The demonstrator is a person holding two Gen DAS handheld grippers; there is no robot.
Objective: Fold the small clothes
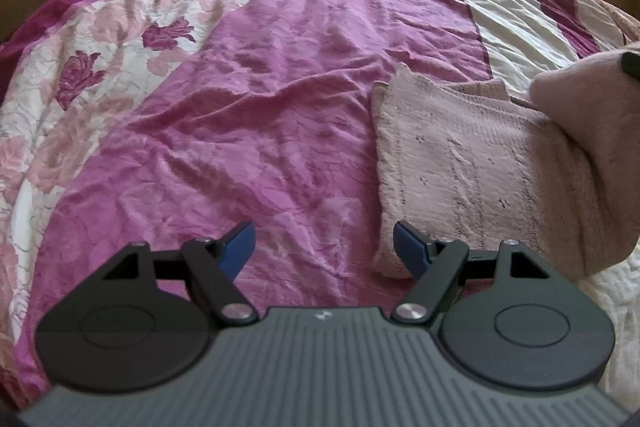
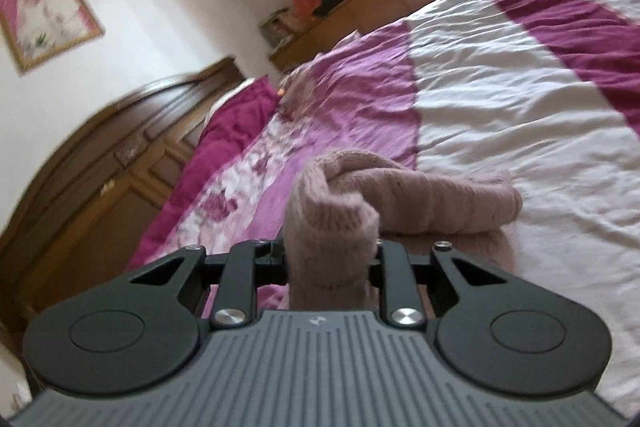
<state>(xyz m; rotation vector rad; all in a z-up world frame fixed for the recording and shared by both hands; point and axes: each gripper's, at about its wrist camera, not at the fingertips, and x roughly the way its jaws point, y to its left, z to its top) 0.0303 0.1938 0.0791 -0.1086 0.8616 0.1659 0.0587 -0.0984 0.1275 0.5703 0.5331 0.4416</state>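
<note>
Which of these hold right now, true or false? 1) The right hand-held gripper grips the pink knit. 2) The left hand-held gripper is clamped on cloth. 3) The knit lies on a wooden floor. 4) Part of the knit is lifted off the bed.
1) True: the right hand-held gripper is shut on a bunched fold of the pink knit garment.
2) False: the left hand-held gripper is open, with nothing between its fingers.
3) False: it lies on the bedspread.
4) True: the gripped part is raised, while the rest lies on the bed.
</note>
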